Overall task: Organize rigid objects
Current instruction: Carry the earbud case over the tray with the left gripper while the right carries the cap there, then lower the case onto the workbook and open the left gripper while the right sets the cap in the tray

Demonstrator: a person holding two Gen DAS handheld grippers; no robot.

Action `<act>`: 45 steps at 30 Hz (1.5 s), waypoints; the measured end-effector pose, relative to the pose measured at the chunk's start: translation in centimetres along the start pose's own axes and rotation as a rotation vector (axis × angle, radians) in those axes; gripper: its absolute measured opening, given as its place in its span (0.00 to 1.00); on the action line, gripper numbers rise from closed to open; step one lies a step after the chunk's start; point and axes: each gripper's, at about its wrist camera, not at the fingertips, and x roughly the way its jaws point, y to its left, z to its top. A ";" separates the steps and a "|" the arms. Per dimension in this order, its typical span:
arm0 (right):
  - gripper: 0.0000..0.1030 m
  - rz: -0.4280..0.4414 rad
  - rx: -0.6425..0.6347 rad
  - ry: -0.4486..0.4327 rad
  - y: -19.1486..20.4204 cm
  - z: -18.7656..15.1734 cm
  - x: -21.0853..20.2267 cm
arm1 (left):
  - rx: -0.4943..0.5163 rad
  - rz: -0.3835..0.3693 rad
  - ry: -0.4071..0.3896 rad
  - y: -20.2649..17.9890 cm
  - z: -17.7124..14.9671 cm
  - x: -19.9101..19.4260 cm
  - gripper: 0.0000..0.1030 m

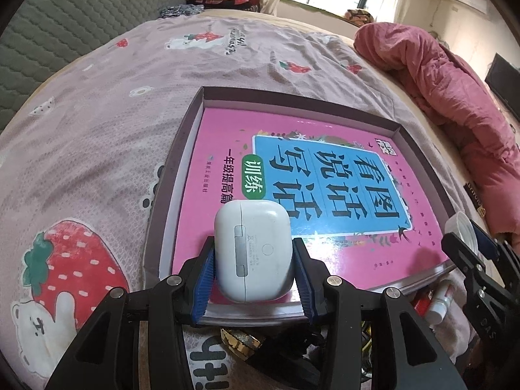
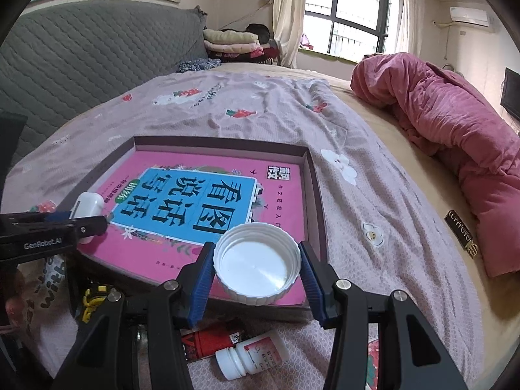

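Note:
A shallow dark box (image 1: 182, 136) (image 2: 317, 201) lies on the bed with a pink book (image 1: 227, 149) (image 2: 279, 191) inside it. My left gripper (image 1: 253, 260) is shut on a white earbud case (image 1: 253, 253), held over the book's near left corner; the case and gripper also show in the right wrist view (image 2: 89, 206). My right gripper (image 2: 256, 263) is shut on a white ribbed jar lid (image 2: 256, 260), open side up, over the book's near right part. The lid also shows at the right edge of the left wrist view (image 1: 460, 226).
A white pill bottle (image 2: 250, 354) and a red object (image 2: 211, 338) lie on the bedsheet in front of the box. A yellow-black item (image 2: 92, 299) lies at the near left. A rolled pink quilt (image 2: 455, 136) lies on the right. A grey headboard (image 2: 81, 65) stands behind.

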 end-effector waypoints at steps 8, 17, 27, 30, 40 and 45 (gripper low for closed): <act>0.49 0.018 0.005 0.055 -0.1 0.5 1.5 | 0.025 0.008 0.013 -0.2 0.0 0.5 0.45; 0.49 0.039 0.029 0.125 -0.1 0.1 2.8 | 0.075 0.031 0.015 -0.6 -0.4 0.4 0.45; 0.49 0.029 0.046 0.172 -0.7 0.3 3.6 | 0.066 0.022 0.024 -0.4 -0.3 0.5 0.44; 0.49 0.031 0.047 0.188 -0.7 0.5 3.9 | 0.063 0.017 0.027 -0.2 -0.3 0.5 0.44; 0.49 0.045 0.051 0.230 -0.7 0.6 4.2 | 0.066 0.014 0.031 -0.3 -0.3 0.4 0.44; 0.49 0.026 0.042 0.222 -0.6 0.6 3.9 | 0.073 0.017 0.029 -0.3 -0.4 0.4 0.44</act>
